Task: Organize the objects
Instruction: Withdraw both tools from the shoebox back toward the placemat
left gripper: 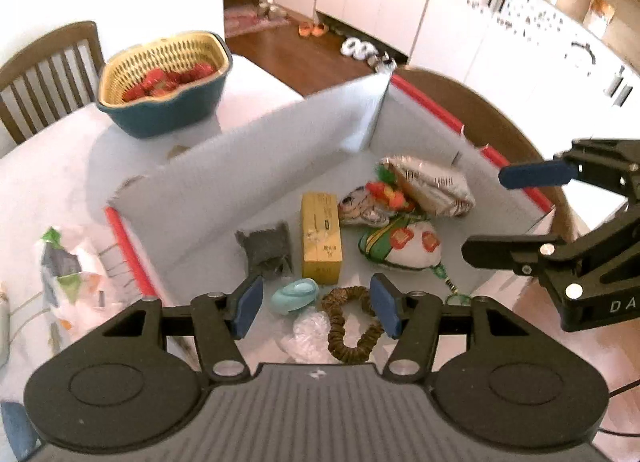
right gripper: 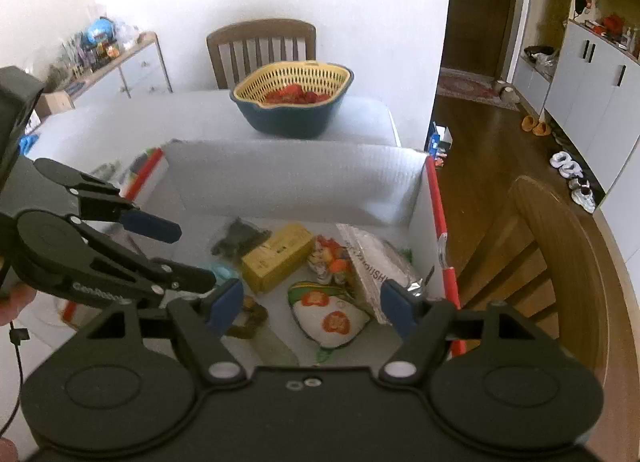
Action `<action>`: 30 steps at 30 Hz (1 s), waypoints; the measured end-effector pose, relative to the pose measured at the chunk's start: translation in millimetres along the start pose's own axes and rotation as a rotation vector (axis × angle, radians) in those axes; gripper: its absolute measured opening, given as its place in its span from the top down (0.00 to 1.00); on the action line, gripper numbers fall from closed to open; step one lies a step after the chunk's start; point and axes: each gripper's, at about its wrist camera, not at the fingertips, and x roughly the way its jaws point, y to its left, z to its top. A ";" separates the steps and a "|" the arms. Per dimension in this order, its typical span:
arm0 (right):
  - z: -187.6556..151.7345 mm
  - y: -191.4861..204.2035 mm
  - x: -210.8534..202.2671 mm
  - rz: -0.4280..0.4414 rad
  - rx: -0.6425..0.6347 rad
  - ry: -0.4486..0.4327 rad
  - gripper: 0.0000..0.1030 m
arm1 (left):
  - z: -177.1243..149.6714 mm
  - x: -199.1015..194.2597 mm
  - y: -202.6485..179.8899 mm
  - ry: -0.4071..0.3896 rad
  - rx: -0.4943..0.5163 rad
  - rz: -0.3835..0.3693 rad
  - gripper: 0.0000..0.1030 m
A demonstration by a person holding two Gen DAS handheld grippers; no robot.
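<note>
Hovering over an open white box (left gripper: pixel 256 149), I list its contents from nearest to farthest.

Nearest, under my left gripper (left gripper: pixel 318 308): a brown scrunchie (left gripper: pixel 352 326), a crumpled clear wrapper (left gripper: pixel 308 336) touching it, and a teal oval item (left gripper: pixel 294 296) just beside. The jaws stand partway apart with nothing between the pads.

Next row: a dark grey pouch (left gripper: pixel 266 248), a yellow carton (left gripper: pixel 321 238) lying flat beside it, then a white pouch with orange flowers (left gripper: pixel 404 246).

Farther back: a small patterned packet with orange and green trim (left gripper: pixel 372 201) and a silver foil bag (left gripper: pixel 430 185) leaning over it, close to the red-edged far wall.

My right gripper (right gripper: pixel 312 308) hangs above the flowered pouch (right gripper: pixel 330 320) and the foil bag (right gripper: pixel 376 262), jaws wide, gripping nothing. Both grippers point steeply downward into the box, side by side and well above the contents.

Beyond the box: a blue-and-yellow basket (right gripper: pixel 292 101) of red items on the table (right gripper: pixel 160 113), and a wooden chair (right gripper: pixel 262 47) behind it.

Judgement: everything appears to be in the box already. For any further pick, I would descend straight, keep the pads clear of neighbours, and take soft pouches across their narrow side, since the pieces lie crowded and could drag each other.
</note>
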 end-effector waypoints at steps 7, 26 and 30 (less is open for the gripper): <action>4.0 12.2 -24.8 0.025 0.031 -0.048 0.22 | -6.4 -42.6 6.7 -0.096 -0.038 -0.003 0.43; 23.8 85.2 -59.2 0.059 0.152 -0.154 0.07 | -43.1 -141.3 65.0 -0.256 -0.094 0.061 0.24; 28.8 108.1 -58.9 0.069 0.160 -0.162 0.06 | -54.4 -155.9 88.5 -0.276 -0.118 0.067 0.17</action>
